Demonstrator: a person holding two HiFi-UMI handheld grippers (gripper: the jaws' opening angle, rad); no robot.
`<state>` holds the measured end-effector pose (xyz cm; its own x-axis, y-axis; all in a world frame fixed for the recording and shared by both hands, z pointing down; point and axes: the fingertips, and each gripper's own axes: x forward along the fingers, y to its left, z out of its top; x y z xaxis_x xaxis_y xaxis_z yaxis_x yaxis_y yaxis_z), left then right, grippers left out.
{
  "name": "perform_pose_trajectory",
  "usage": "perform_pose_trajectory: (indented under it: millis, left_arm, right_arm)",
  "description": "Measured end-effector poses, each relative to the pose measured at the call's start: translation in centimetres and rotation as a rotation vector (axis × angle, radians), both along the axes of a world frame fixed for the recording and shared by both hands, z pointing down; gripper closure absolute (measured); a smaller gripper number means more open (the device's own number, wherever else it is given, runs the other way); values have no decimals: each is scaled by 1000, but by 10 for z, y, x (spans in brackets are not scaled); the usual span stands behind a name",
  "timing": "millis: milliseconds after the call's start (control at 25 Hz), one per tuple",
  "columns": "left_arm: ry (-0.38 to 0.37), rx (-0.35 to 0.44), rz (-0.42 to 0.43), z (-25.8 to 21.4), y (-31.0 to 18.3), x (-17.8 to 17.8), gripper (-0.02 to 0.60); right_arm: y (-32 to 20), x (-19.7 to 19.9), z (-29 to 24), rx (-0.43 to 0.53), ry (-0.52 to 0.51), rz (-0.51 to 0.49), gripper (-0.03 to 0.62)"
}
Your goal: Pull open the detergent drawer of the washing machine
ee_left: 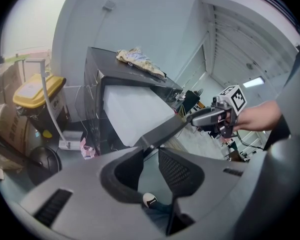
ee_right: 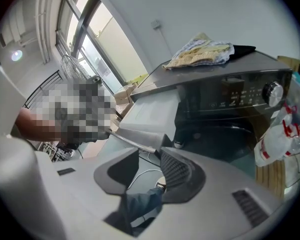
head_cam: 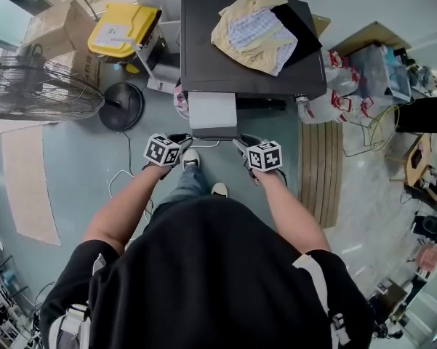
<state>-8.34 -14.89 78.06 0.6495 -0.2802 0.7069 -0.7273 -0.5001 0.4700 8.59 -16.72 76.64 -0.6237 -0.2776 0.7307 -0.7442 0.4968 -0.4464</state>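
The washing machine [head_cam: 203, 49] stands straight ahead of the person, dark on top and front, and its detergent drawer [head_cam: 212, 111] stands pulled well out of the upper left of the front, a pale open tray with a dark grey front panel at its near end. The left gripper [ee_left: 150, 151] is at the left end of that panel: its claw stands apart, the panel's corner sitting right at the tips, with floor and a white shoe [ee_left: 149, 199] showing through the gap behind. The right gripper [ee_right: 152, 154] is at the panel's other end, its claw likewise apart, with the right corner lying just over the tips; whether either claw presses on the panel cannot be told. In the head view the two marker cubes flank the drawer front, forearms reaching forward on either side of the person's legs. A crumpled heap of yellow and checked clothes [head_cam: 254, 27] lies on the machine's top beside a black cloth [head_cam: 302, 27]. The control panel carries a round dial [ee_right: 272, 91] at its right. To the left of the machine are a yellow-lidded bin [head_cam: 120, 29] and a floor fan [head_cam: 36, 86]; to its right are white plastic bags [head_cam: 327, 100] and a slatted wooden mat [head_cam: 321, 173] on the floor.
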Motion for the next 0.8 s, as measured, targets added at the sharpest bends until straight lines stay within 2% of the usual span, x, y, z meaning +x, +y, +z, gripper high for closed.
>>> perform_pose_trajectory:
  millis: [800]
  left_arm:
    - [3, -21, 9, -1, 60, 11, 482]
  right_arm:
    - [59, 11, -2, -21, -1, -14, 456]
